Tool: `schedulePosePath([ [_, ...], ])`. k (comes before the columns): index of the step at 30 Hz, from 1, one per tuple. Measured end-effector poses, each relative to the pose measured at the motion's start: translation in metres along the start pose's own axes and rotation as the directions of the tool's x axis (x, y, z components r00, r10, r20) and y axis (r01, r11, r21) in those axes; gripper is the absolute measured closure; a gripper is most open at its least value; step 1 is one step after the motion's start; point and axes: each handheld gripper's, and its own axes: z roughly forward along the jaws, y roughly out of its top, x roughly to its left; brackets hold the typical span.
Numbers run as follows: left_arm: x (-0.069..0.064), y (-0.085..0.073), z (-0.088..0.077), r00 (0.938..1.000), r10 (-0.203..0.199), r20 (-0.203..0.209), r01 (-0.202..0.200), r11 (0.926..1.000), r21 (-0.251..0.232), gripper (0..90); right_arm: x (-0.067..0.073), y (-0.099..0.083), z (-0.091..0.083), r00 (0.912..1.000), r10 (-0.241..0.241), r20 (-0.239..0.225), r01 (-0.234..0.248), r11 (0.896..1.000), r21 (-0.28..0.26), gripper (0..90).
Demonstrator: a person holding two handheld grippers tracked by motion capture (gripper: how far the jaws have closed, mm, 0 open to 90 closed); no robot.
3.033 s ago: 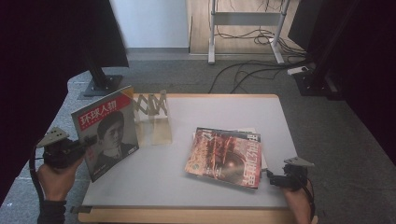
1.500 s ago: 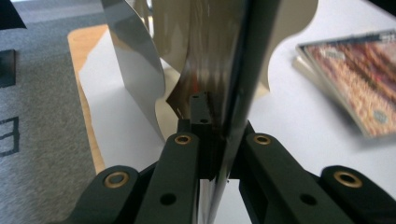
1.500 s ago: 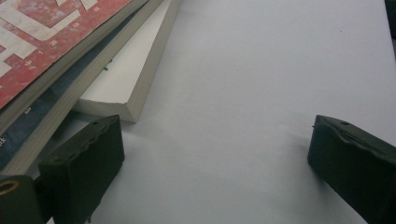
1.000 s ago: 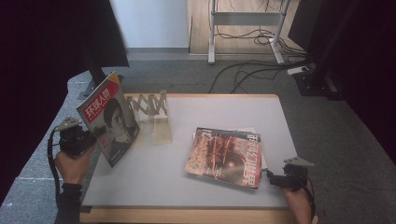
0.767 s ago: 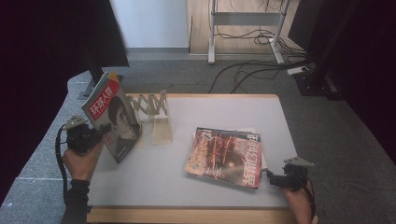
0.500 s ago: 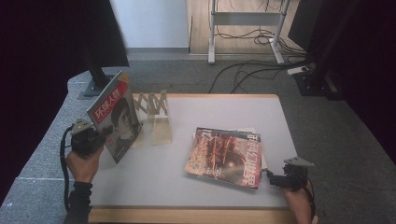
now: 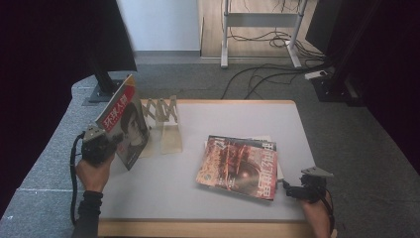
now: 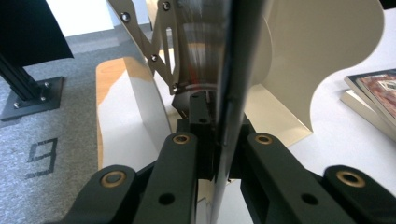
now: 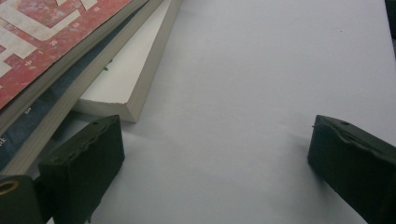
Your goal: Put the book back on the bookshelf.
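The left gripper [image 7: 101, 144], jaws clamped on the red-topped portrait magazine [image 7: 124, 119], holds it upright beside the cream folding book rack [image 7: 166, 124]. It should probably stay edge-on to slip between the dividers. The right gripper [image 7: 309, 184] rests on the white tabletop [image 7: 237, 114], jaws apart, beside the red-covered stack of magazines [image 7: 240, 166].

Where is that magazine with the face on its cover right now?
In the high view the magazine stands tilted at the table's left side, clamped in the left gripper, just left of the folding rack.
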Motion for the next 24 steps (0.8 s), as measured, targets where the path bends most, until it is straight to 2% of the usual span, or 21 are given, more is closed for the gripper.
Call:
schedulePosePath([
  [4,0.006,-0.004,-0.003,0.9995,-0.020,-0.025,0.020,0.9998,0.000,83.1,0.000,0.000,0.000,1.0000,0.000,0.000,0.000,1.000,0.000,3.2],
  [6,0.010,-0.006,-0.007,0.9992,-0.036,-0.019,0.035,0.9992,-0.016,78.1,0.000,0.000,0.000,1.0000,0.000,0.000,0.000,1.000,0.000,3.2],
  [9,0.014,-0.008,-0.011,0.9992,-0.033,-0.021,0.033,0.9995,-0.002,72.7,0.000,0.000,0.000,1.0000,0.000,0.000,0.000,1.000,0.000,3.2],
  [12,0.016,-0.012,-0.018,0.9994,-0.035,0.000,0.035,0.9994,-0.002,67.5,0.000,0.000,0.000,1.0000,0.000,0.000,0.000,1.000,0.000,3.2],
  [14,0.015,-0.015,-0.023,0.9996,-0.028,0.007,0.028,0.9996,0.002,63.3,0.000,0.000,0.000,1.0000,0.000,0.000,0.000,1.000,0.000,3.2],
  [19,0.007,-0.029,-0.031,0.9990,-0.021,0.039,0.019,0.9982,0.057,51.9,0.000,0.000,0.000,1.0000,0.000,0.000,0.000,1.000,0.000,3.2],
  [24,-0.006,-0.050,-0.039,0.9996,-0.003,0.029,0.000,0.9944,0.106,43.2,0.000,0.000,0.000,1.0000,0.000,0.000,0.000,1.000,0.000,3.2],
])
